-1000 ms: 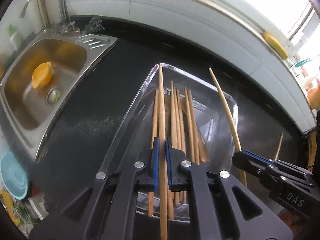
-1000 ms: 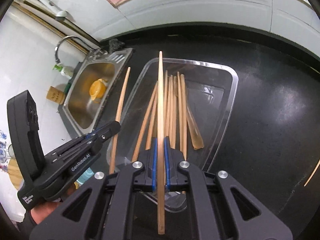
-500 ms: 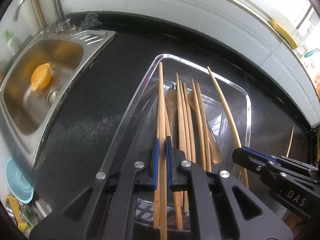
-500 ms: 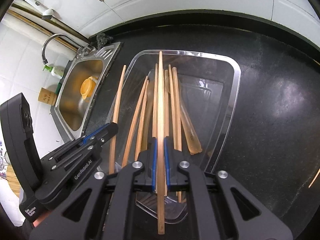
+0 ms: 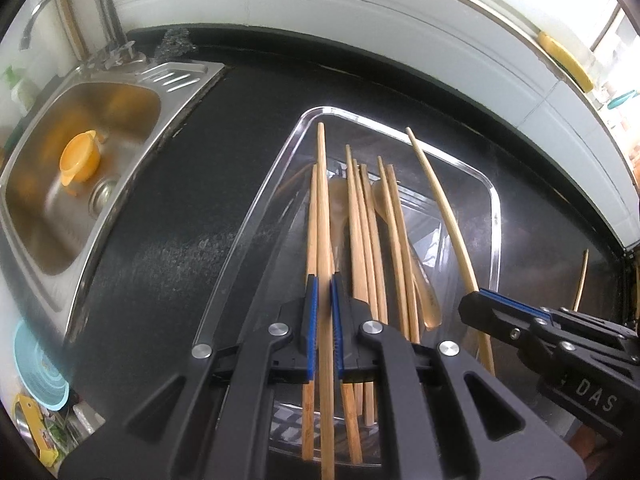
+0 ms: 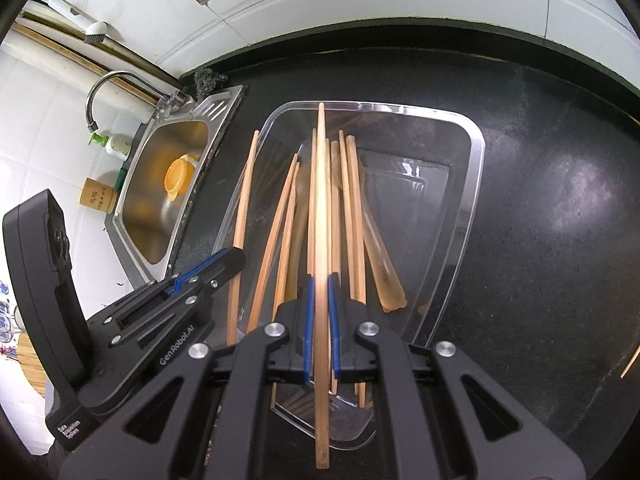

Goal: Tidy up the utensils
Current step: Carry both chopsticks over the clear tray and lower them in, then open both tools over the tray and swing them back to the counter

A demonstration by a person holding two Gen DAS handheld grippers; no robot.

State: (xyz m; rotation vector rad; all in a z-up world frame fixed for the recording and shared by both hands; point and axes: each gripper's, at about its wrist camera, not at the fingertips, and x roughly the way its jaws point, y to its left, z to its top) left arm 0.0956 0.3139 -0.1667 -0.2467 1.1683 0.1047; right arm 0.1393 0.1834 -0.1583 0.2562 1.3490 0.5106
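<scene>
Both grippers, left gripper (image 5: 325, 280) and right gripper (image 6: 320, 280), are staying clamped on one wooden chopstick (image 5: 323, 208) each, now hanging lower over the clear plastic tray (image 5: 496, 216), nearing release

Open black bench (image 6: 540, 200) right of the clear tray (image 6: 476, 184), bare but for one stray chopstick (image 6: 629, 364) near the edge. Tray's left half crowded with chopsticks (image 5: 360, 240) and a spoon (image 5: 424, 288); right half free. Sink (image 5: 80, 152) and faucet (image 5: 72, 12) close off the left; tiled wall (image 5: 360, 20) behind.
</scene>
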